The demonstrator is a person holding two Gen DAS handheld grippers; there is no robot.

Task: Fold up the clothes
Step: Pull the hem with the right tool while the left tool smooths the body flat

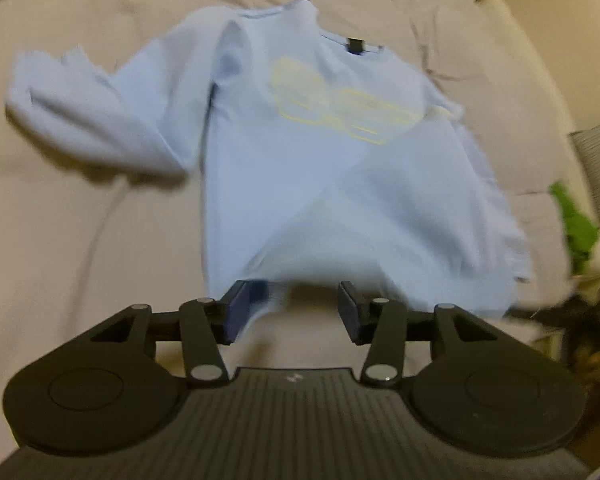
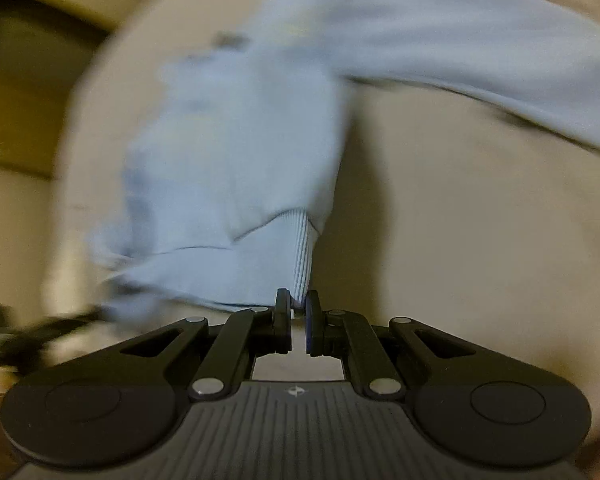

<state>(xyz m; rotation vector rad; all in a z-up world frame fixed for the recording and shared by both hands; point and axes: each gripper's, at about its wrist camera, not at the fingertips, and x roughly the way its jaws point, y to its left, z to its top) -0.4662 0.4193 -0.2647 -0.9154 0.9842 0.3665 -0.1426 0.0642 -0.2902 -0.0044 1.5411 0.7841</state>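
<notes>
A pale blue long-sleeved sweatshirt (image 1: 300, 168) lies spread across the beige sheet-covered bed (image 1: 60, 240), its pale yellow chest print too blurred to read. The left gripper (image 1: 292, 312) hangs wide apart, holding nothing, at the hem. The right gripper (image 2: 298, 320) pinches the ribbed cuff (image 2: 300, 256).

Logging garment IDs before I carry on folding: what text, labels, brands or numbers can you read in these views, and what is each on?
No text can be read.
Pale yellow print on the chest of the light blue sweatshirt: outlined shapes, too blurred to read.
Dark tag at the neckline: too small to read.
Small white mark on the left gripper body, and on the right gripper: a logo, no letters.
</notes>
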